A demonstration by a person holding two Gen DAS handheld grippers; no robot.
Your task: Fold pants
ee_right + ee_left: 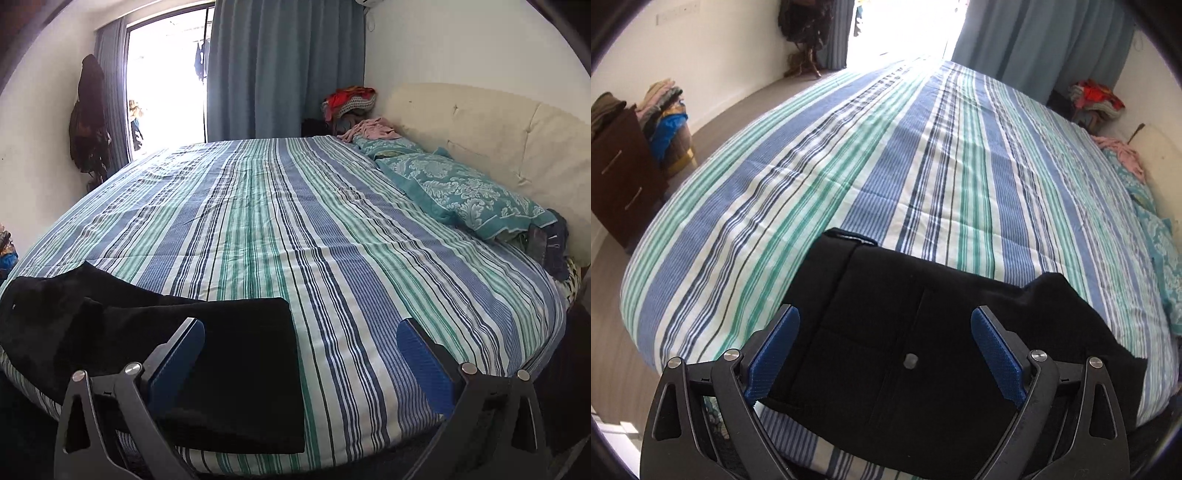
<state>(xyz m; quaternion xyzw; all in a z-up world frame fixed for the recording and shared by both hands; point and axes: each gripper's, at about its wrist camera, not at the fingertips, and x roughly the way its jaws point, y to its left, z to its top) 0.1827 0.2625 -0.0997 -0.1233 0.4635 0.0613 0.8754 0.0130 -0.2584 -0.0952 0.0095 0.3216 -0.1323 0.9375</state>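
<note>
Pants (905, 332), black and folded, lie at the near edge of your striped bed (923, 166). Your left gripper (886, 325) hovers over them with jaws apart, gripping nothing. Your right gripper (301, 339) also stands wide apart and empty, above the pants' right end.

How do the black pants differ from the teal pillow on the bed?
The pants are plain black; the pillow is teal with a pale floral pattern. The pants lie flat and partly folded at the near edge of the bed; the pillow is plump and lies by the cream headboard. The pants lie under the open right gripper; the pillow lies far from it. Both rest on the striped cover.
</note>
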